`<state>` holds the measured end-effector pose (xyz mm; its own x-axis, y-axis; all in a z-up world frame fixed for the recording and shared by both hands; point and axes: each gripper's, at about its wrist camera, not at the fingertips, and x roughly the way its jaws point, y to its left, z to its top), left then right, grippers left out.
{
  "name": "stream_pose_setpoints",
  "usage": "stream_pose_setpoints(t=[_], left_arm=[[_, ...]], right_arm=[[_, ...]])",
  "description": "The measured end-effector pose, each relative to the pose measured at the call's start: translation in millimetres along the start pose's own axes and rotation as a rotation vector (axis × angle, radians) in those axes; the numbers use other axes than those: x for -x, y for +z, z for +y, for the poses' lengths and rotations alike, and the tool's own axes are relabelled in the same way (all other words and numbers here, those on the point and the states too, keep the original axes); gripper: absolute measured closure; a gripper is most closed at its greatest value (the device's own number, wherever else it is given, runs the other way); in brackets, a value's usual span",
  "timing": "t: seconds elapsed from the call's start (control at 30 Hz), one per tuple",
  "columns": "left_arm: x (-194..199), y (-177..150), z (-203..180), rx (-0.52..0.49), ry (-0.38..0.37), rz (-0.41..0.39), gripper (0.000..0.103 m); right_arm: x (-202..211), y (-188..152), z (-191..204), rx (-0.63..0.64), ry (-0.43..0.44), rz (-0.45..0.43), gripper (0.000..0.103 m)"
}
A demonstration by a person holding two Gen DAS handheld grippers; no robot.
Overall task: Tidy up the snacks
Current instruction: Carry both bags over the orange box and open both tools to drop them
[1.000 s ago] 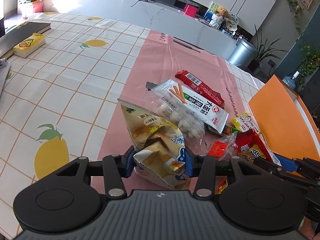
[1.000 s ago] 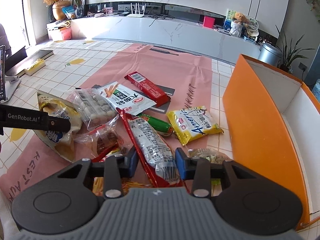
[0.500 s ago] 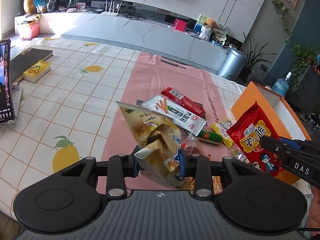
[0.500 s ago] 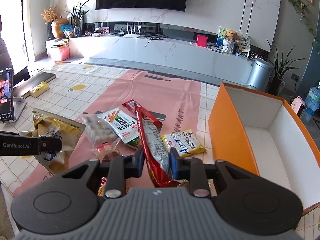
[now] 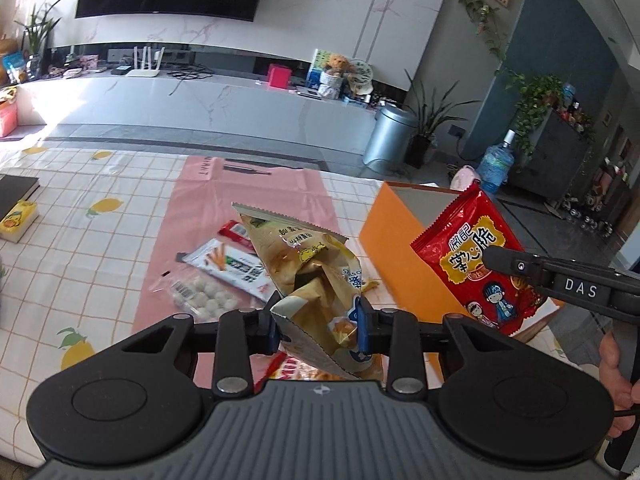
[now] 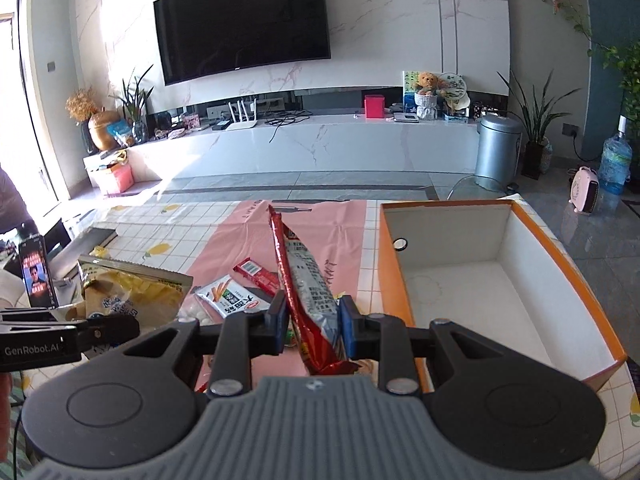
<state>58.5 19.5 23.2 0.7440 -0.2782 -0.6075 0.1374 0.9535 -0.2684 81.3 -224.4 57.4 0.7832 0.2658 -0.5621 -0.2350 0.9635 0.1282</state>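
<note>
Left gripper [image 5: 319,330] clamps a yellow chip bag [image 5: 308,280], right gripper [image 6: 313,330] a red packet [image 6: 310,296] (thin end-grips); either could slip before the orange box [image 6: 600,304] at three o'clock.

A crumpled yellow chip bag [image 5: 308,276] and a long red snack packet [image 6: 308,292] are hanging above the table, while other snacks [image 5: 224,268] are lying on the pink mat beside the empty orange box [image 6: 492,280].

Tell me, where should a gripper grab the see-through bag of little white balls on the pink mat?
Best guess: pinch the flat sealed edge of the bag of white balls, the end with the barcode label, coming from above with the fingers straddling that thin edge. The bag lies flat on the pink mat, and its lumpy middle would likely slip or squash.
</note>
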Motion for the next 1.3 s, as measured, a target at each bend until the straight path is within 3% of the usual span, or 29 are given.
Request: stream_pose_setpoints(t=[0.27,0.4,0.53,0.83,1.03,1.3], left_arm=[[-35.3,35.6,-70.7,-0.122,-0.166,0.041,0.065],[-63.2,47.6,-110.0,-0.212,-0.216,0.078,0.065],[-103.8,55.1,-145.0,-0.298,-0.238,0.167,0.065],[-189.8,47.8,-193.7,-0.517,-0.171,0.416,0.065],[-226.9,39.5,-202.6,-0.601,-0.107,0.565,0.065],[-240.2,21.2,-212.6,-0.679,-0.023,0.641,0.063]], right_arm=[[22.7,25.9,-72.6,-0.133,-0.025,0.003,0.080],[15.0,35.1,-110.2,-0.188,-0.054,0.036,0.080],[-2.3,41.5,-139.4,-0.221,-0.092,0.076,0.080],[-66.6,26.7,-186.2,-0.299,-0.117,0.256,0.080],[-109.0,13.5,-201.7,-0.331,-0.092,0.413,0.080],[-135.3,5.9,-203.4,-0.330,-0.046,0.551,0.080]])
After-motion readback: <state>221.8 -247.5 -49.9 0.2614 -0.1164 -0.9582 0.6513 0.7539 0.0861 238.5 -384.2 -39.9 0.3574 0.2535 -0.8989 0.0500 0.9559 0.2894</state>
